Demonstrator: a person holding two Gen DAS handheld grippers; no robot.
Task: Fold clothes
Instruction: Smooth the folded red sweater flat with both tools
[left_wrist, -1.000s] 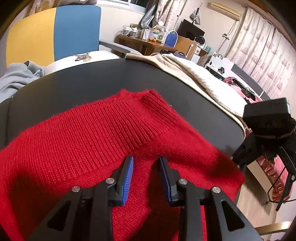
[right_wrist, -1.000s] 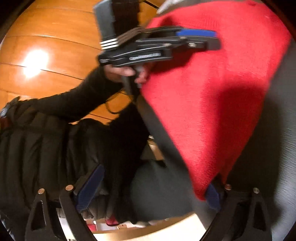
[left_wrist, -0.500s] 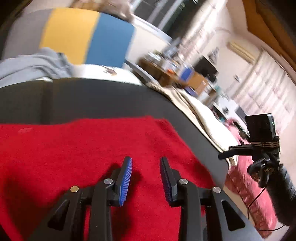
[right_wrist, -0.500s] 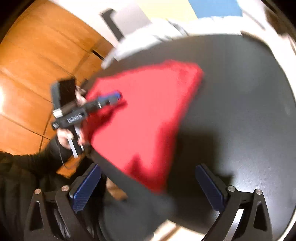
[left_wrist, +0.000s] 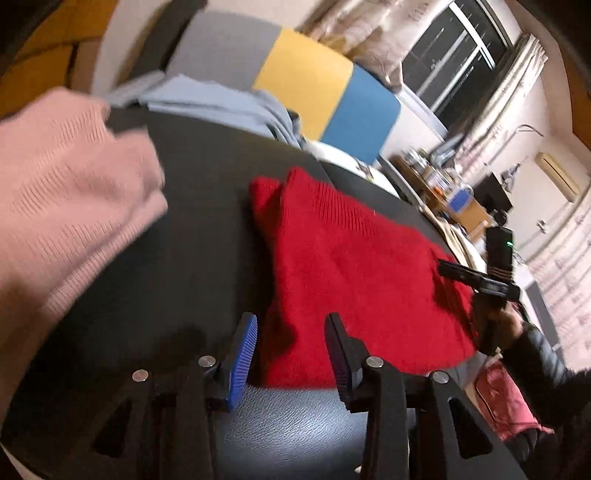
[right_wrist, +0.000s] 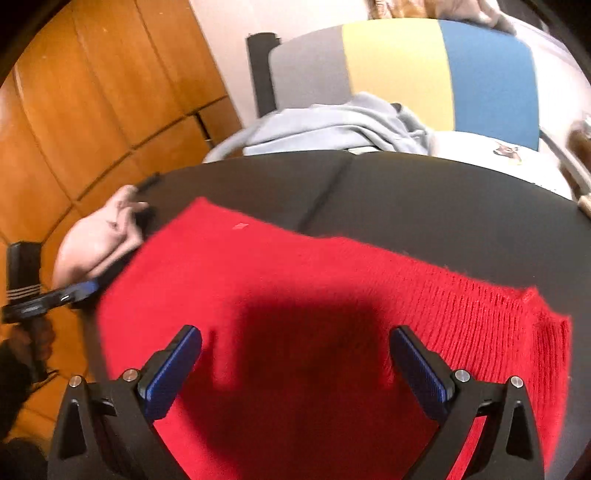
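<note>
— What's nearest you on that table?

— The left gripper (left_wrist: 290, 343), fingers a little apart and just opening further, with nothing clamped. One blue pad sits over the bare dark table (left_wrist: 192, 229), the other over the near edge of the red sweater (left_wrist: 351, 266).

— And the other one?

— The right gripper (right_wrist: 295, 363) hangs above the same red sweater (right_wrist: 295, 295) with its fingers spread wide, holding nothing and throwing a dark shadow onto the knit.

— So where does the sweater lie?

— Flat on the table, folded into a compact shape, its ribbed edge showing along one side. The tabletop is dark, finely textured, with a seam running across it.

— Anything else on there?

— A pink knitted garment (left_wrist: 62, 206) at one end, partly over the edge. Past the far rim a light grey garment (right_wrist: 340, 129) is heaped in front of a chair (right_wrist: 424, 70) with a back in grey, yellow and blue panels.

— And the room beyond?

— Orange wooden panelling (right_wrist: 92, 110) to one side. Farther off, a cluttered wooden desk (left_wrist: 439, 184), a dark window (left_wrist: 454, 59) with pale curtains, and an air conditioner (left_wrist: 557, 173) high on the wall.

— Any writing you can read?

— None; everything is too blurred, even the small mark on the white surface by the chair.
</note>
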